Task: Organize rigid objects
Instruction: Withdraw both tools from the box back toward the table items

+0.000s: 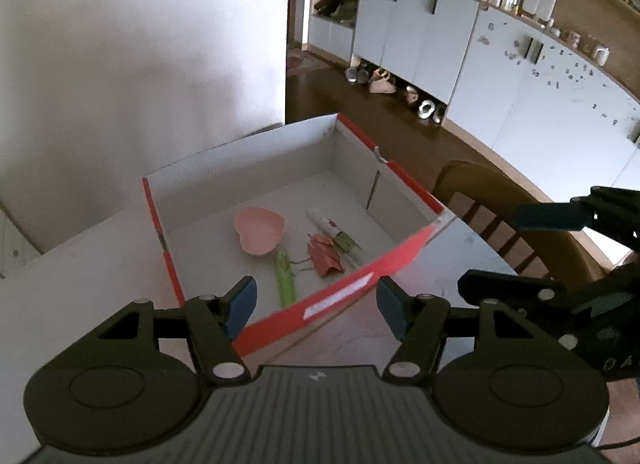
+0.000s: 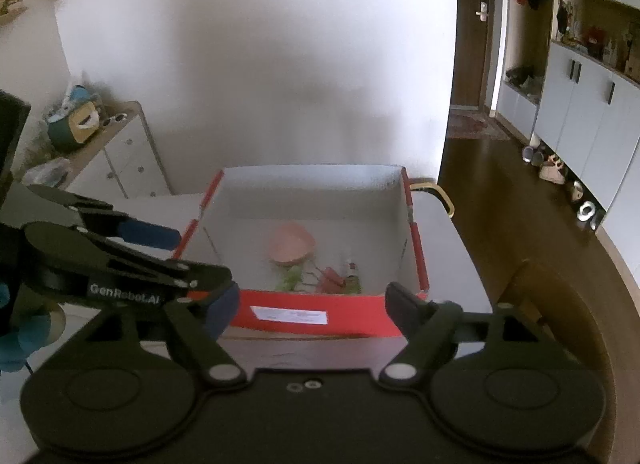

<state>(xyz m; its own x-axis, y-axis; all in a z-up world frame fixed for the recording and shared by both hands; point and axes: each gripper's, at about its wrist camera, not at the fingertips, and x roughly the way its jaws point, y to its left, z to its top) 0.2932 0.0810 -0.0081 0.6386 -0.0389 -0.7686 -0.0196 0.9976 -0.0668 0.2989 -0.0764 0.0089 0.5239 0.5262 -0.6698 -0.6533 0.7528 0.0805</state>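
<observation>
So, both tongs, left and right, spread apart, holding nothing. Box just ahead, heart dish, clips, tube already inside. Looks near done; next find any leftover item.

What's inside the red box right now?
Red box holds a pink heart-shaped dish, green clip, folded pink paper piece and a white tube. The near wall hides the floor strip behind it.

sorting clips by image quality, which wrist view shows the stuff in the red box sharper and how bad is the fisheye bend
Left wrist view: heart dish and green clip in the red box fairly crisp; cabinets bow strongly. Right wrist view: the same contents are soft and smeared, with a dark vignette at the corners.
</observation>
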